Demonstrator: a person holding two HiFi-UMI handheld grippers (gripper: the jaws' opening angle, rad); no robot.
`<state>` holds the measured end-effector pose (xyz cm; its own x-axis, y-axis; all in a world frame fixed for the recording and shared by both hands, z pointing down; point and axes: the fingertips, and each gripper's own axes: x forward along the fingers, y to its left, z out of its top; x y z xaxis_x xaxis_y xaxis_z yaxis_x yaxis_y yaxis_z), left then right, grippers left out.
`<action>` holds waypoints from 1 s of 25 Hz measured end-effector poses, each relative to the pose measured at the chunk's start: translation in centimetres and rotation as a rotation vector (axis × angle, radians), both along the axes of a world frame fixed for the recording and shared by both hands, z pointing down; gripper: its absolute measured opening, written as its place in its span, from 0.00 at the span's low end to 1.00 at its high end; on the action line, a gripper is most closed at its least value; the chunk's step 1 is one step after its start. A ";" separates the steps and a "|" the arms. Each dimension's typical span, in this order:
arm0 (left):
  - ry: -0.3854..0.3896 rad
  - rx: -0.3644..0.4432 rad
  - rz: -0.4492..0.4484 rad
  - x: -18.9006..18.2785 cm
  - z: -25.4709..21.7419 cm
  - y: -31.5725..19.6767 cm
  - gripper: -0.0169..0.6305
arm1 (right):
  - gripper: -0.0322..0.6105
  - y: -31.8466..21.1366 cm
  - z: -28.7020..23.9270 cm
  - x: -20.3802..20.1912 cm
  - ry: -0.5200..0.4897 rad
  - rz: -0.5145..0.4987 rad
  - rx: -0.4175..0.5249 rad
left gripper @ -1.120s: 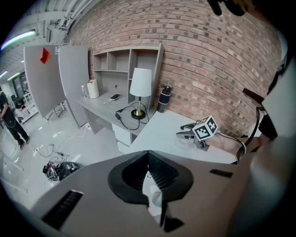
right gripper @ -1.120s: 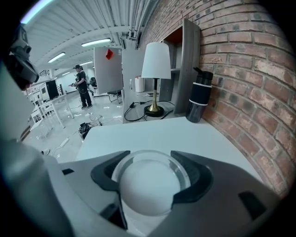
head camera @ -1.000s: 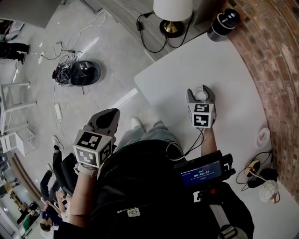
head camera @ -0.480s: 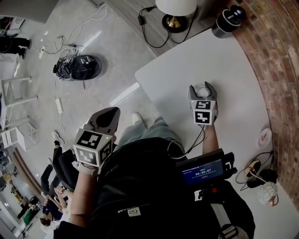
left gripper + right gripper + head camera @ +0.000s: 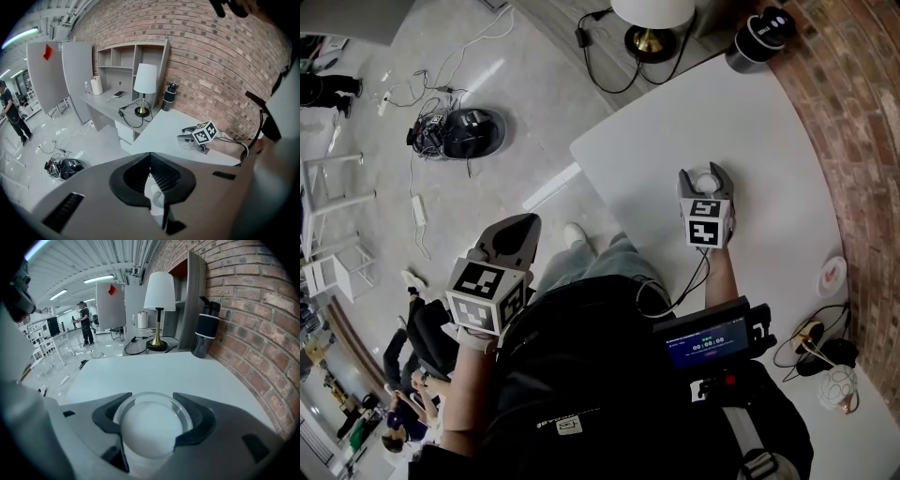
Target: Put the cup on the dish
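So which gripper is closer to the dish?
Right. The right gripper is over the table with the cup in its fingers, the dish off to its right by the wall. The left gripper is off the table, over the floor, farther away.

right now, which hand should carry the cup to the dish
Right. The right gripper holds the cup over the table, and the dish lies on that side by the wall. The left gripper is shut, off the table over the floor.
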<state>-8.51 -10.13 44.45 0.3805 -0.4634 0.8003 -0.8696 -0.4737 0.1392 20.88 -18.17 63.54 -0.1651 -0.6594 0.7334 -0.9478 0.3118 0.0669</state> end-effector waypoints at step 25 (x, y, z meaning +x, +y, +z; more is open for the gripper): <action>0.004 0.005 -0.014 0.3 -0.3 0.7 0.04 | 0.48 0.5 0.9 -0.2 0.051 -0.026 0.023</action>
<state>-8.22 -9.38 44.14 0.3774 -0.4727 0.7963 -0.8754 -0.4626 0.1403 20.64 -17.67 64.40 -0.1458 -0.6723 0.7258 -0.9345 0.3345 0.1221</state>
